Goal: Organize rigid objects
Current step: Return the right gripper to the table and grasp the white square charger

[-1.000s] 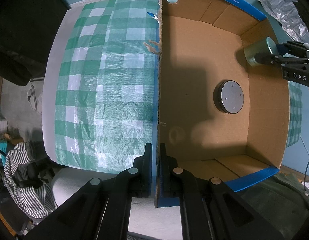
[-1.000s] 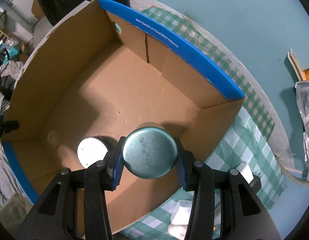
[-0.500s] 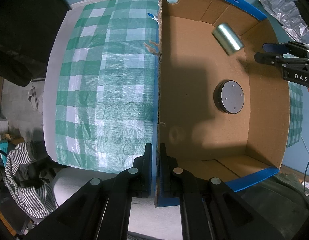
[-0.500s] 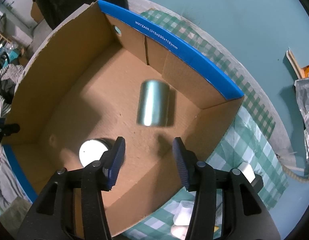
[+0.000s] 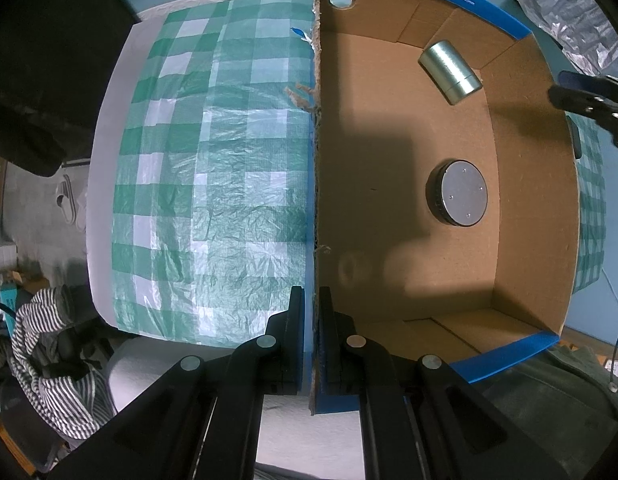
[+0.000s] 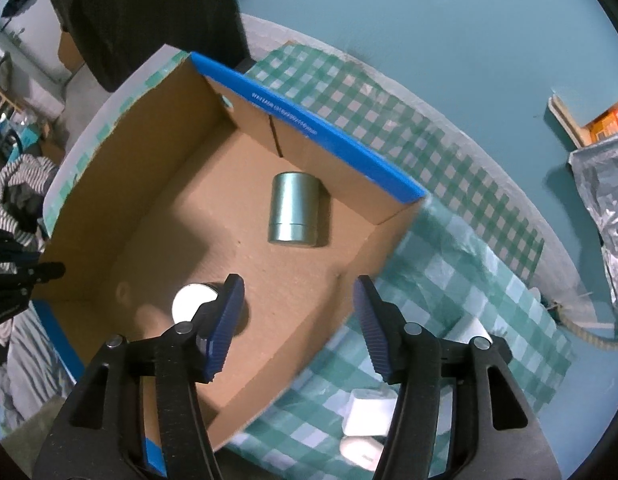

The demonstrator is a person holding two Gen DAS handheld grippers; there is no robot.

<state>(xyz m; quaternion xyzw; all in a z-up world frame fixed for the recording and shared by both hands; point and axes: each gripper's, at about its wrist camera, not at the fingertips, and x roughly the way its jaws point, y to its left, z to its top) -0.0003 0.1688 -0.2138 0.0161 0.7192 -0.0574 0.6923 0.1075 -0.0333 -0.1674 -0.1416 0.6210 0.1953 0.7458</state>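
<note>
Open cardboard box [image 5: 529, 240], brown corrugated walls with blue tape along the rims, standing on a bench covered by a crinkled green-and-white checked plastic cloth [image 5: 213, 168]. The box fills the right half of the left wrist view and the centre-left of the right wrist view.

Metal tin [image 6: 295, 210]: a smooth, dull-silver cylinder with a seam ring near one end, lying on its side on the box floor close to the far taped wall. In the left wrist view the same tin [image 5: 449, 71] sits in the upper right of the frame, near a corner of the box.

Round disc-shaped object [image 5: 457, 193]: flat grey metallic top with small rivet-like dots and a dark rim, resting flat on the box floor, well apart from the tin. In the right wrist view it is partly hidden behind one finger.

Left gripper [image 5: 312, 336]: black jaws clenched on the raw, frayed edge of the box's side wall, at the lower centre of the frame.

Right gripper [image 6: 299, 320]: jaws with ribbed blue pads, released and opening, nothing between them; they hover above the box's near wall, apart from the tin.

White rounded objects [image 6: 367, 420] lie on the cloth at the lower right, outside the box; their kind cannot be told.
</note>
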